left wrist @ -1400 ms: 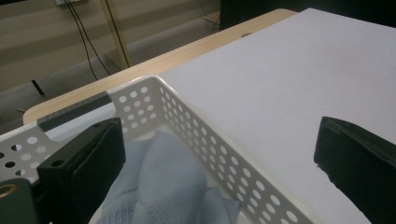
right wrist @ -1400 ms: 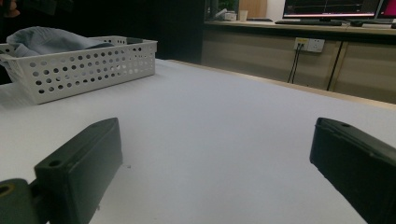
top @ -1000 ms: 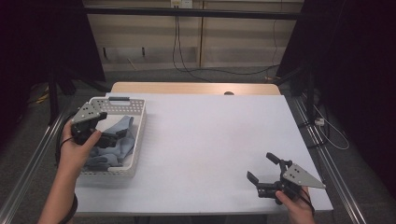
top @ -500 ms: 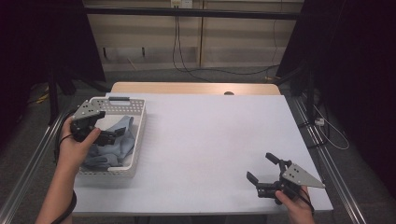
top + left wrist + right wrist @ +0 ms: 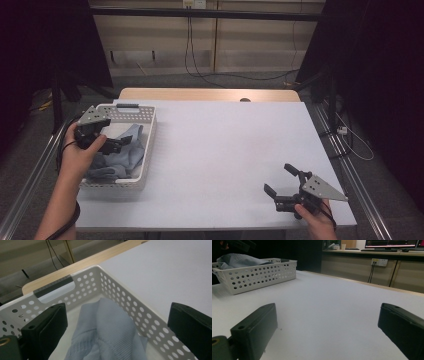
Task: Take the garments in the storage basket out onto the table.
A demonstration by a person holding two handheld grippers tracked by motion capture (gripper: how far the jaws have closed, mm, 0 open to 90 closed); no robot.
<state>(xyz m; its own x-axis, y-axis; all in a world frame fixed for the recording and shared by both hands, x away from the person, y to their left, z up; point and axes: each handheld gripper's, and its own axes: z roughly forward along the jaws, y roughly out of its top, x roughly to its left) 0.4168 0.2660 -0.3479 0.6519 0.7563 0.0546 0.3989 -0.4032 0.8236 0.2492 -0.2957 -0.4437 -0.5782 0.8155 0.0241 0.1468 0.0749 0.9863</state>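
A white perforated basket (image 5: 149, 150) stands at the table's left side with a pale blue knitted cloth (image 5: 125, 156) piled in it. My left gripper (image 5: 116, 145) hovers over the basket, open, its jaws pointing right above the cloth. In the left gripper view the cloth (image 5: 107, 330) lies between the wide-apart jaws of the left gripper (image 5: 117, 315), with the basket wall (image 5: 120, 293) behind it. My right gripper (image 5: 278, 178) rests near the table's front right, open and holding nothing. In its own view the right gripper (image 5: 327, 315) faces bare table with the basket (image 5: 259, 276) far off.
The white table (image 5: 230, 145) spreads wide between the two grippers. A wooden strip (image 5: 200, 94) runs along its far edge. Metal rails (image 5: 350, 170) flank both sides. Cables (image 5: 192, 55) hang down the back wall. In the right gripper view a counter (image 5: 372, 255) with a monitor stands beyond the table.
My left gripper has shifted slightly left and lower over the cloth in the basket. The right gripper has stayed where it was.
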